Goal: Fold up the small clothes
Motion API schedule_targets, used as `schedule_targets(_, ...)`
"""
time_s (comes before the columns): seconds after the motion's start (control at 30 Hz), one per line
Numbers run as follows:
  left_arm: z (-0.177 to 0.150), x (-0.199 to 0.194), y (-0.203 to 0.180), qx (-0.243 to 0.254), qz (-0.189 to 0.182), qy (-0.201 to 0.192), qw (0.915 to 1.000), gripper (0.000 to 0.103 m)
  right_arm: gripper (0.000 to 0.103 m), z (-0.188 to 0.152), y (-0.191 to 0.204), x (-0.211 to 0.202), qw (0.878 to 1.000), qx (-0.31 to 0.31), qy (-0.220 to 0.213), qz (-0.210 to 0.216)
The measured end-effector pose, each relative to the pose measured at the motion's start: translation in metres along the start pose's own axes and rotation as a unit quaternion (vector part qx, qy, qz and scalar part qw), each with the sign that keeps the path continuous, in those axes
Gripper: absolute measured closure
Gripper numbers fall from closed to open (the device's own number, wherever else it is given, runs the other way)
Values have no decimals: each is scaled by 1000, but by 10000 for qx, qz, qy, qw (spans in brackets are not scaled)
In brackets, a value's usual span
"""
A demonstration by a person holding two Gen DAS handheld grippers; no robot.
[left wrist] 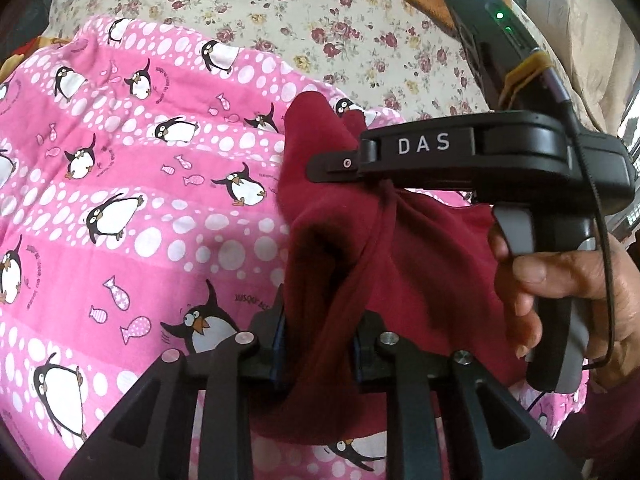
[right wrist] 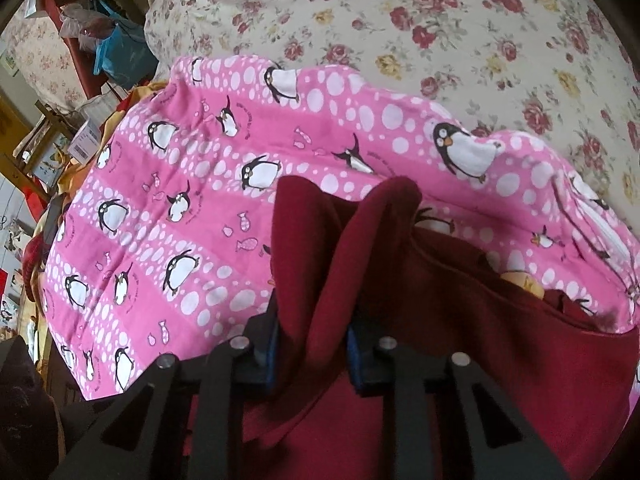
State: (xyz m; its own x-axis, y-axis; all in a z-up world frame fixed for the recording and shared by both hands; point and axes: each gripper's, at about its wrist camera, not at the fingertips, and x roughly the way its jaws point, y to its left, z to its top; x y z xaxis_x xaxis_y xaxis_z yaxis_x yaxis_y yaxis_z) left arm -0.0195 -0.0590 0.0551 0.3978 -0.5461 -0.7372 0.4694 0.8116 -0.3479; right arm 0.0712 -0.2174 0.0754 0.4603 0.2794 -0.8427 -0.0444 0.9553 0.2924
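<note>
1. Dark red garment (left wrist: pixel 420 264) lies bunched on a pink penguin blanket (left wrist: pixel 132 184), which is spread over a flowered bedspread (left wrist: pixel 320 12).
2. Left gripper (left wrist: pixel 318 344): fingers closed on a fold of the red cloth. The fabric runs up between the blue pads (left wrist: pixel 279 344) and drapes down below them.
3. Right gripper (right wrist: pixel 314 344): likewise clamped on a ridge of the same garment (right wrist: pixel 480 320). The cloth rises in two peaks ahead of the fingers.
4. In the left camera's view the right gripper (left wrist: pixel 320 166) appears side-on, black body marked "DAS", its tip pressed into the cloth. A bare hand (left wrist: pixel 576 304) is wrapped around its handle and grey trigger.
5. A thin red cord or seam (left wrist: pixel 360 264) runs down the garment from the right gripper toward the left one.
6. Both tools hold the cloth near each other, lifted slightly off the blanket (right wrist: pixel 160 220).
7. Containers: at the far left edge of the right camera's view, a cluttered shelf area with a blue bag (right wrist: pixel 120 52) and a small white box (right wrist: pixel 86 140) with a barcode label. Contents of either cannot be made out.
8. Something yellowish (right wrist: pixel 524 282) peeks out beside the garment's upper edge; too little shows to identify it.
</note>
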Motion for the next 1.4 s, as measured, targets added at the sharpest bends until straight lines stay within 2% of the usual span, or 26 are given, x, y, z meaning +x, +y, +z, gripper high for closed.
schedule_targets(0.37, -1, 6, 2, 5, 57, 106, 9999, 101, 76, -2, -3, -1, 10000, 28, -24, 21)
schedule_targets(0.6, 4, -4, -9, -277, -642, 145, 9974, 103, 81, -5, -11, -24, 9999, 66, -117, 103)
schedule_targets(0.7, 6, -9, -29, -330, -901, 131, 9953, 103, 82, -10, -24, -51, 9995, 118, -251, 165)
schedule_targets(0.83, 5, -10, -75, 20, -1016, 200, 9946, 103, 83, -23, -47, -91, 9991, 110, -405, 64)
schedule_targets(1.07, -4, 16, -166, 541, -1363, 517, 9878, 103, 85, -69, -120, -149, 9970, 494, -531, -263)
schedule_targets(1.27, -23, 60, -224, 695, -1454, 884, 9830, 103, 85, -112, -189, -161, 9911, 1120, -526, -495)
schedule_targets(1.4, -33, 85, -238, 732, -1333, 1073, 9825, 103, 85, -135, -217, -144, 9860, 1444, -429, -720)
